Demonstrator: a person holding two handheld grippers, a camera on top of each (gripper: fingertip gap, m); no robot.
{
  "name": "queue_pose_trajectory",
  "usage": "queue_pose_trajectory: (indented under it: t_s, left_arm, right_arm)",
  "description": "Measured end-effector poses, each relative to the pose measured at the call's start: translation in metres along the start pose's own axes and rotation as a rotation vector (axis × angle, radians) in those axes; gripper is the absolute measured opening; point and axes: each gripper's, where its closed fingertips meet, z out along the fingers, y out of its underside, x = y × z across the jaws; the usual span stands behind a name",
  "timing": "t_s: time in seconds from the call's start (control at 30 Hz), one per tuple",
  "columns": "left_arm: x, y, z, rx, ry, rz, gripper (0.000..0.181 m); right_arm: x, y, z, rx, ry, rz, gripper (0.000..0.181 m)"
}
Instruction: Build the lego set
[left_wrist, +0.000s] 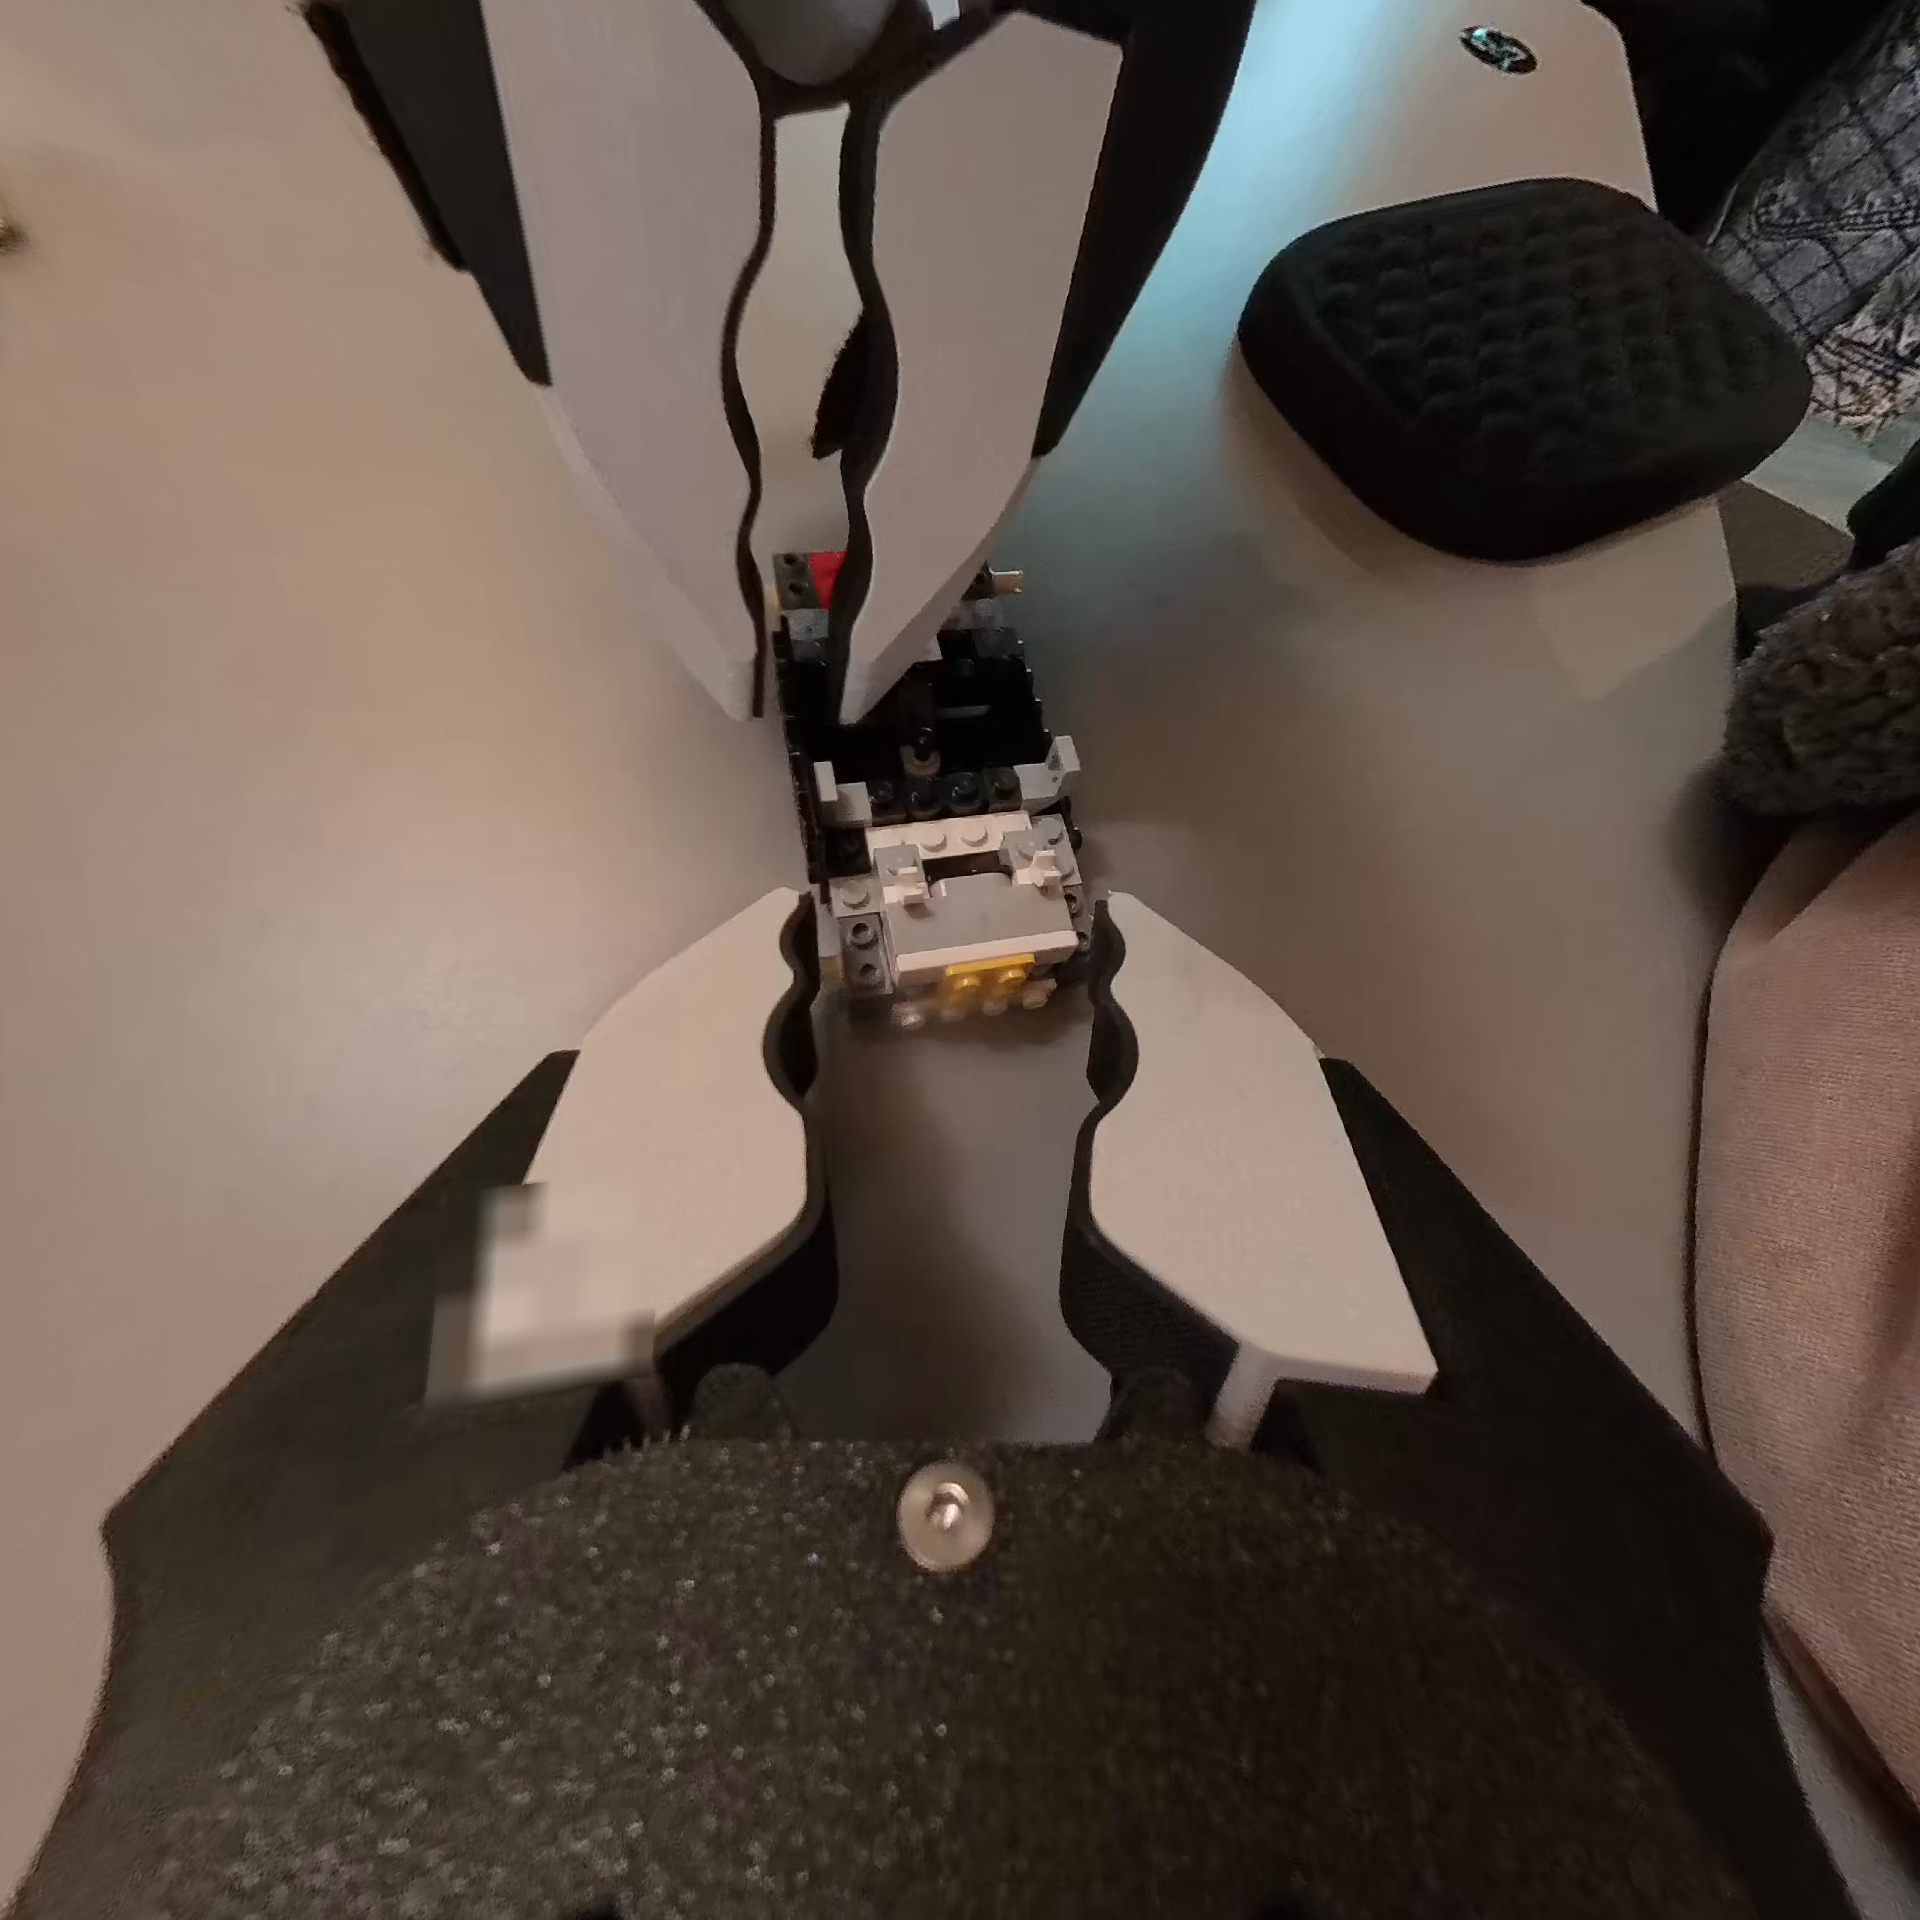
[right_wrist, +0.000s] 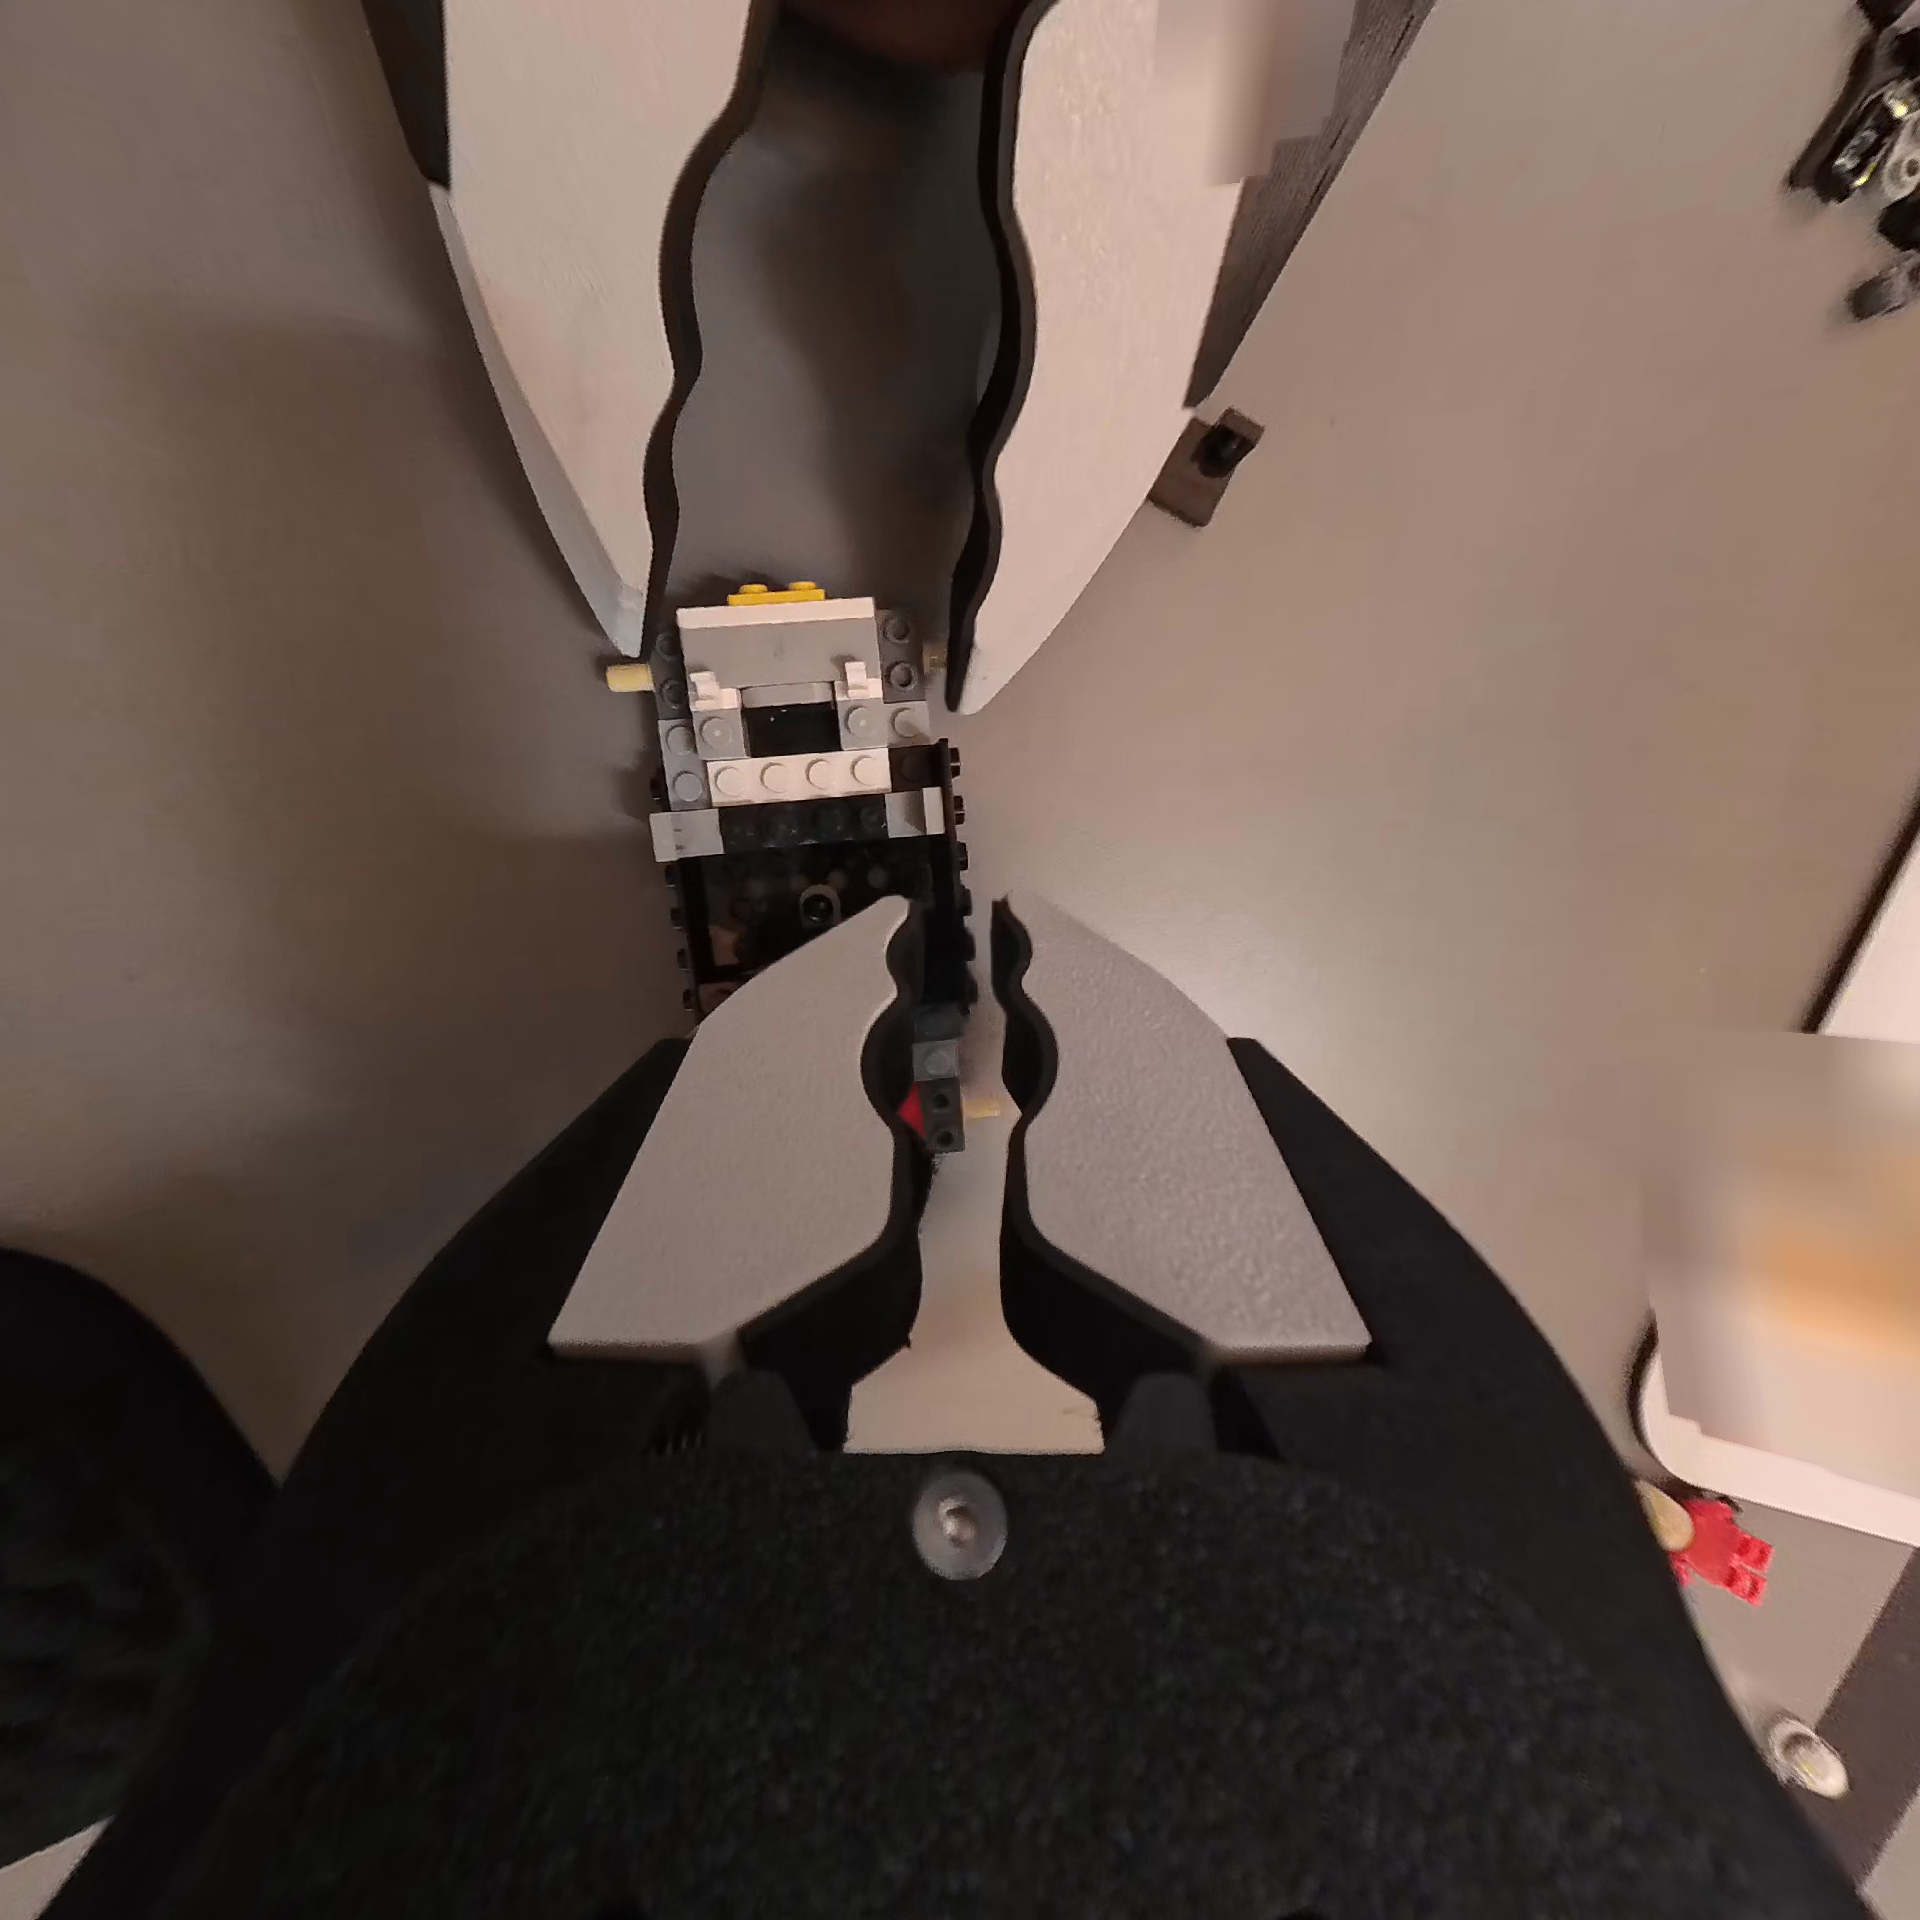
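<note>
A partly built lego vehicle (left_wrist: 935, 831) stands on the white table; it is black, grey and white, with a yellow plate at one end. It also shows in the right wrist view (right_wrist: 800, 727). My left gripper (left_wrist: 956, 909) has its fingertips against both sides of the yellow-plate end and is shut on it. My right gripper (right_wrist: 948, 904) comes from the opposite end, nearly closed, and pinches one black side wall of the vehicle near a small red piece (right_wrist: 914, 1107). In the left wrist view, the right gripper (left_wrist: 802, 712) covers the far end of the model.
A black mesh pad (left_wrist: 1517, 364) lies at the back right, and a fuzzy grey sleeve (left_wrist: 1818, 707) is at the right edge. Loose red pieces (right_wrist: 1725, 1558), a white box (right_wrist: 1787, 1299), dark loose parts (right_wrist: 1870, 135) and a small brown piece (right_wrist: 1210, 468) lie to the right. Across from one pair of fingers to the other is roughly 5 cm.
</note>
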Motion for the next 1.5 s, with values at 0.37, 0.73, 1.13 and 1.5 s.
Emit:
queue_pose_trajectory:
  t_s: [0.37,0.73,1.13,1.5]
  left_arm:
    - [-0.002,0.003,0.0,-0.012,-0.006,-0.004,0.043]
    - [-0.001,0.004,0.001,-0.015,-0.012,0.009,0.043]
    - [0.001,0.004,0.001,-0.019,-0.005,0.013,0.043]
    - [0.002,0.004,0.001,-0.017,0.006,0.016,0.043]
  right_arm:
    - [-0.003,0.014,-0.003,-0.054,-0.024,0.003,0.007]
    - [-0.004,0.016,-0.003,-0.118,0.021,-0.025,0.003]
    - [-0.005,0.015,-0.003,-0.153,0.096,-0.045,0.004]
    - [-0.005,-0.006,0.0,-0.12,-0.014,-0.042,0.008]
